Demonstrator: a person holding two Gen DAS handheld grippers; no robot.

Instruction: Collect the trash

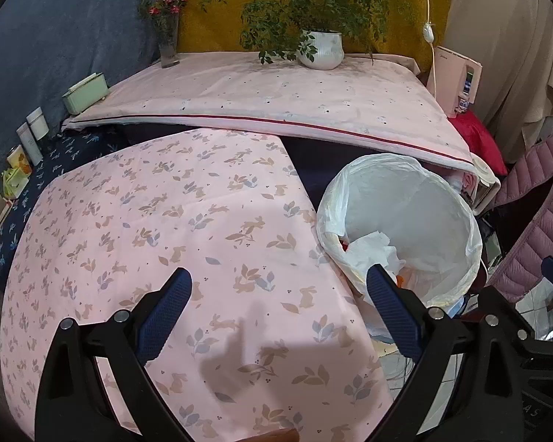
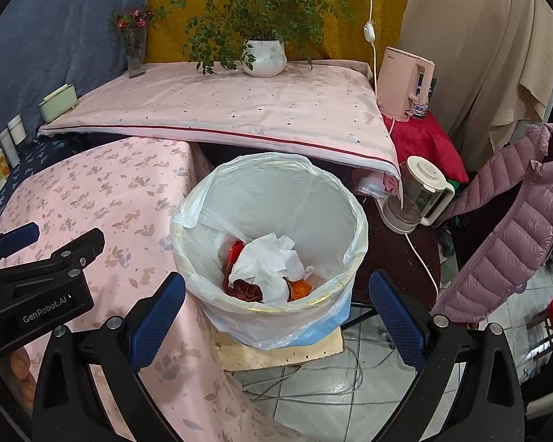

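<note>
Both grippers, left [image 1: 279, 291] and right [image 2: 276, 293], spread wide, holding nothing. Tissue [image 2: 267, 263] already in bin [image 2: 354, 221]. I scan cloth [image 1: 166, 221] for leftovers.

A thin, glossy plastic liner [image 2: 276, 184] wraps the bin, crumpled paper tissue [image 2: 269, 261] inside, beside matt printed cloth [image 2: 103, 199].
</note>
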